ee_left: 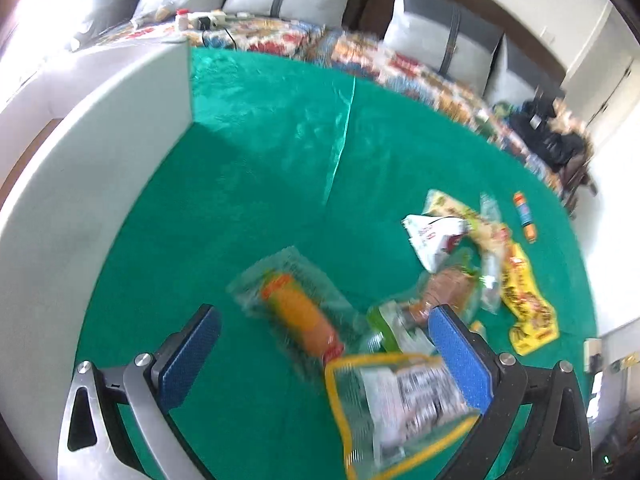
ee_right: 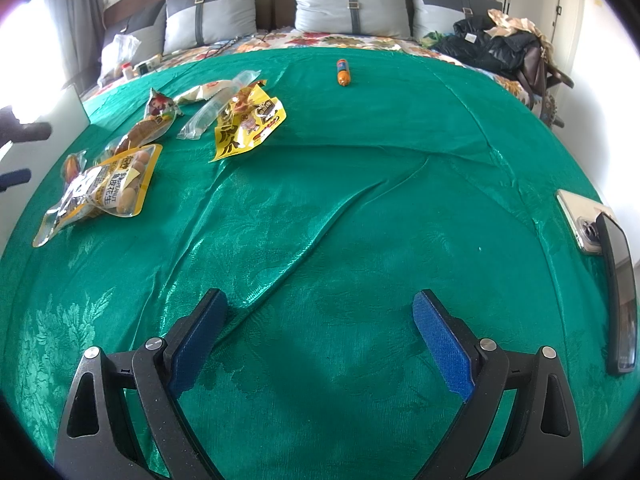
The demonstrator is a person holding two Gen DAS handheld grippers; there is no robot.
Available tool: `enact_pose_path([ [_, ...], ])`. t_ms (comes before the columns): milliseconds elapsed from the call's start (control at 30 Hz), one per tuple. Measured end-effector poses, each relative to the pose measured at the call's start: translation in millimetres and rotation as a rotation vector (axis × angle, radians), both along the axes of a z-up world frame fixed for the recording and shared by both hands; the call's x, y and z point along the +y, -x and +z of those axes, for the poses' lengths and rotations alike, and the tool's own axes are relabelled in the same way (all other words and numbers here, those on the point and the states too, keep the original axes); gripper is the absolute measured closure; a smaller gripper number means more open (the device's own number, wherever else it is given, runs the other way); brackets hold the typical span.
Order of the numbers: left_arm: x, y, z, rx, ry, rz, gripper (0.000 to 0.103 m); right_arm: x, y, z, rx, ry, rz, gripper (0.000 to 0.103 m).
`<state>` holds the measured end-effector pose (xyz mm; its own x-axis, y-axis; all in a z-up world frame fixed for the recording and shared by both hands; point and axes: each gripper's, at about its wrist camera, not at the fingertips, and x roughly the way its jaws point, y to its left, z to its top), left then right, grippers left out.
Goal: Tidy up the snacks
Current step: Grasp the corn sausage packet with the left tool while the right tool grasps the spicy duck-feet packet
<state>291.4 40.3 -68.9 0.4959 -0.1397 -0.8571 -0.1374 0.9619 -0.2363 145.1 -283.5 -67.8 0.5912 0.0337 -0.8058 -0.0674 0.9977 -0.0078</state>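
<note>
Hovering over the green cloth (ee_left: 260, 140), the left gripper (ee_left: 324, 340) is seen spread wide and empty above a blurred orange snack packet (ee_left: 300, 312) and peanut bag (ee_left: 400, 404). From the right wrist, the right gripper (ee_right: 320, 320) is likewise held wide and empty, with the snacks (ee_right: 248, 120) grouped far left.

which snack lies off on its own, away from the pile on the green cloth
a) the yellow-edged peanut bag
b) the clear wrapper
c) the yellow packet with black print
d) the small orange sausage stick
d: the small orange sausage stick lies alone on the green cloth, far from the pile with the peanut bag and the yellow packet.
</note>
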Motion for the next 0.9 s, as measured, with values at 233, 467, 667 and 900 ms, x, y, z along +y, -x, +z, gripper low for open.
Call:
enact_pose_path([
  [233, 4.2, 8.1, -25.4, 0.045, -0.072, -0.010, 0.052, -0.1, 0.0, 0.0, 0.000, 0.000, 0.000, 0.007],
  [467, 27.9, 82.5, -23.4, 0.082, -0.105, -0.240, 0.055, 0.0, -0.2, 0.0, 0.000, 0.000, 0.000, 0.007],
  [667, 27.3, 133.3, -26.1, 0.078, -0.195, -0.324, 0.032, 0.0, -0.3, -0.2, 0.000, -0.001, 0.000, 0.007],
  [900, 35.1, 139.6, -36.8, -0.041, -0.228, -0.225, 0.000, -0.1, -0.3, -0.3, 0.000, -0.001, 0.000, 0.007],
])
